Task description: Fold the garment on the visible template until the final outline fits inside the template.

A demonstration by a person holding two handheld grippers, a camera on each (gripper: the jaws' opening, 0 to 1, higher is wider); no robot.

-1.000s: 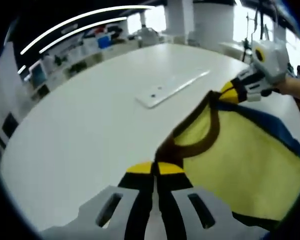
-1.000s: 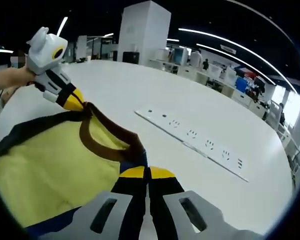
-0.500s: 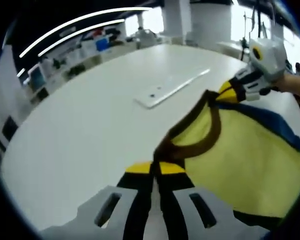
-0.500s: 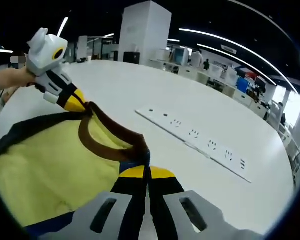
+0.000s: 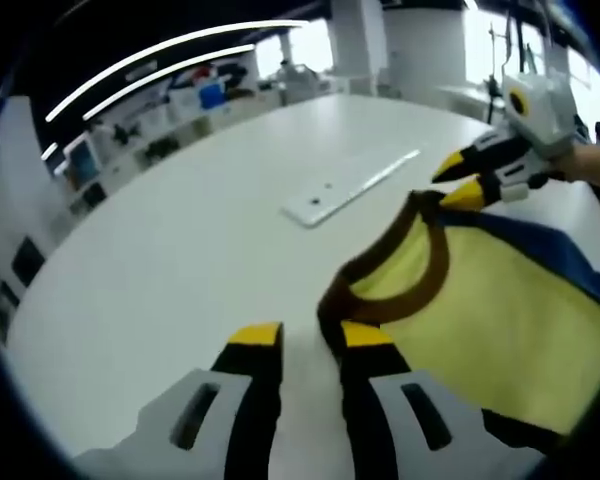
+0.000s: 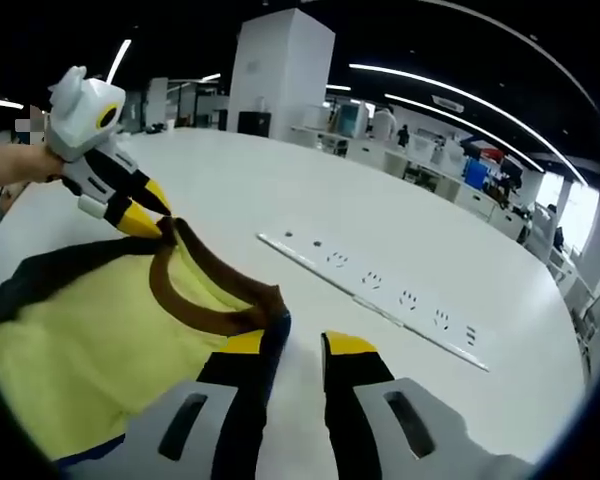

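Where clamped before, both claws seemingly off garment.

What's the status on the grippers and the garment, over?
Left gripper open, right gripper open. Yellow shirt lies released on white table. Power strip beyond collar, apart.

Garment lies flat on the desk, collar end toward the desk's middle. Left tongs sit at one collar corner, jaws apart, fabric edge just beside the right jaw. Right tongs sit at the other collar corner, jaws apart, collar against the left jaw. Power strip lies on the desk beyond the collar, apart from the garment. Shelving and pillars stand behind the desk.
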